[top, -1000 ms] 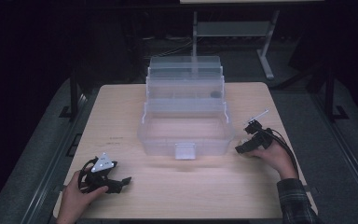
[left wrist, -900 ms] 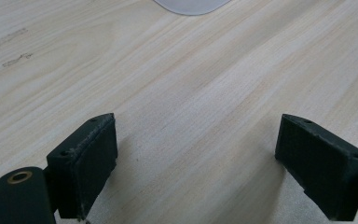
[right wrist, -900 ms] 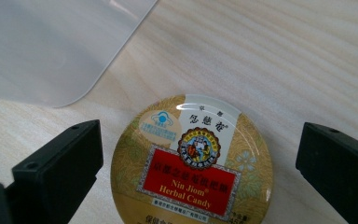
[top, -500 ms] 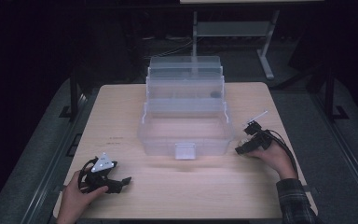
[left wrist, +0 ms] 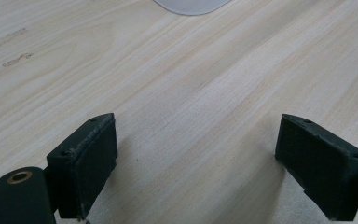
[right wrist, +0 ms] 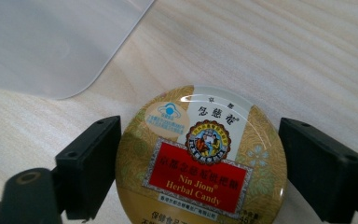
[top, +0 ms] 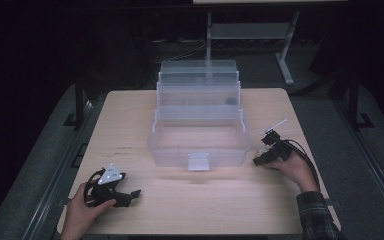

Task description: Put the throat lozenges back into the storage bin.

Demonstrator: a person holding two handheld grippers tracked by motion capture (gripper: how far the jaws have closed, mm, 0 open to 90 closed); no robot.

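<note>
On the table (top: 190, 200), right gripper (right wrist: 200, 158) just closed around candy tin (right wrist: 200, 158).

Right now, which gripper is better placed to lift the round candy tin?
Right gripper: its jaws, just closing, bracket the candy tin beside the clear box. The left gripper sits open over bare table.

The table (top: 130, 120) is showing pale wood with a fine grain, smooth and matt; the tiered box (top: 198, 120) is looking like clear, slightly frosted plastic; the round candy tin (right wrist: 200, 158) is gleaming, glossy printed metal in gold and red; the black jaws are appearing as matt, faintly rough plastic with scuffed edges.
</note>
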